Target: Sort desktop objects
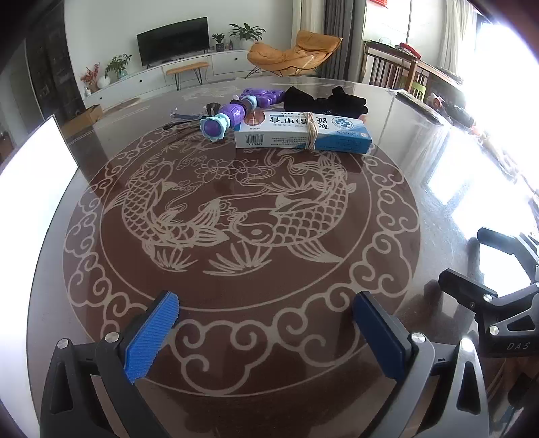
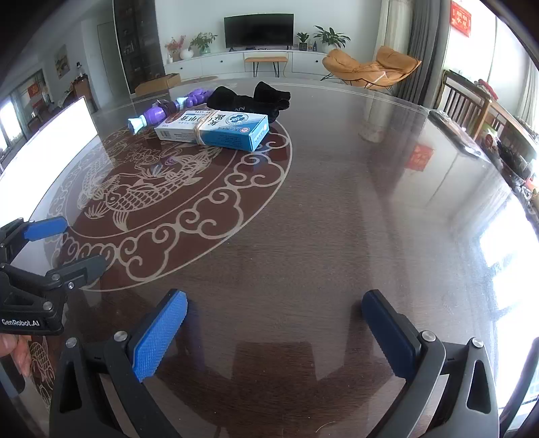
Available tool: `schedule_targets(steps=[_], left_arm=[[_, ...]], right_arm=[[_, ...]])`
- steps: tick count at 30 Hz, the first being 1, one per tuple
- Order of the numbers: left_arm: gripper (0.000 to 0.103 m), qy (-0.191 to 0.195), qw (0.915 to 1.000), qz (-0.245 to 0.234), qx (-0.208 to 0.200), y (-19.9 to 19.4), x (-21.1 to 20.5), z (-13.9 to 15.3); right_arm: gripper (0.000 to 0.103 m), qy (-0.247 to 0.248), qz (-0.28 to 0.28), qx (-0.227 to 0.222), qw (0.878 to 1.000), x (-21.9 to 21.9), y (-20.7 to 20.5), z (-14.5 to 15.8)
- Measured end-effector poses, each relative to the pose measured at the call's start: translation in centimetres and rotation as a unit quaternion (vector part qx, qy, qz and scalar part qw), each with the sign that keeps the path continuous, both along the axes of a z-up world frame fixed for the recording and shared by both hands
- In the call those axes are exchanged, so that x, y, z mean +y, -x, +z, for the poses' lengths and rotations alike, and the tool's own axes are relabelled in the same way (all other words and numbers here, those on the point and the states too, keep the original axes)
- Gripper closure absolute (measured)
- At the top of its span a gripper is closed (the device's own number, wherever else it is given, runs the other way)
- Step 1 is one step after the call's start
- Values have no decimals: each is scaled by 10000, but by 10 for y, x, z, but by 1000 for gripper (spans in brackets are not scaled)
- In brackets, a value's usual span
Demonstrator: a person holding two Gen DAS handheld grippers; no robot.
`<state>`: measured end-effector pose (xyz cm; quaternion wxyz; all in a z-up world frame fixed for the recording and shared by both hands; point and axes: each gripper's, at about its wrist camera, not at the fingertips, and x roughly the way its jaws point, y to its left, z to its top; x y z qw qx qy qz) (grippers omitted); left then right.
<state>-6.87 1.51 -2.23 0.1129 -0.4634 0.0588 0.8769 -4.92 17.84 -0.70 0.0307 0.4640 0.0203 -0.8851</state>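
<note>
Both grippers, left gripper (image 1: pixel 266 333) and right gripper (image 2: pixel 274 337), gape empty near the table (image 2: pixel 337 219) edge; the box (image 1: pixel 303 133) lies far ahead, long axis left-right, nearer the left one.

Sunlit lounge: television (image 2: pixel 258 30), orange chair (image 2: pixel 370 69), curtains (image 2: pixel 412 40)

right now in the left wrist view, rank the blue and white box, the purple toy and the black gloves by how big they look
1. blue and white box: clearly largest.
2. purple toy and black gloves: they look about alike, and the gloves lie farther back, partly behind the box, so I won't rank them.
</note>
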Motion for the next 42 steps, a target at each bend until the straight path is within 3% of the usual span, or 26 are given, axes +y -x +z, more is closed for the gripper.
schedule_targets(steps=[33,35,38,40,42], left_arm=[[0,26,10000,19,36,2,2,-1],[0,33,9998,-136,-170,11,2,1],[0,-445,9978,-289,-407,43,-7,20],[0,-576,9979,-272,-113,66,-11,46],[0,-430,9985,-327,130,95,-6,66]], right_arm=[[0,-11,-64,27,10000,1,-2,0],[0,-11,-75,30,10000,1,-2,1],[0,-11,-76,31,10000,1,-3,0],[0,-10,-76,32,10000,1,-3,0],[0,-10,-77,31,10000,1,-2,0]])
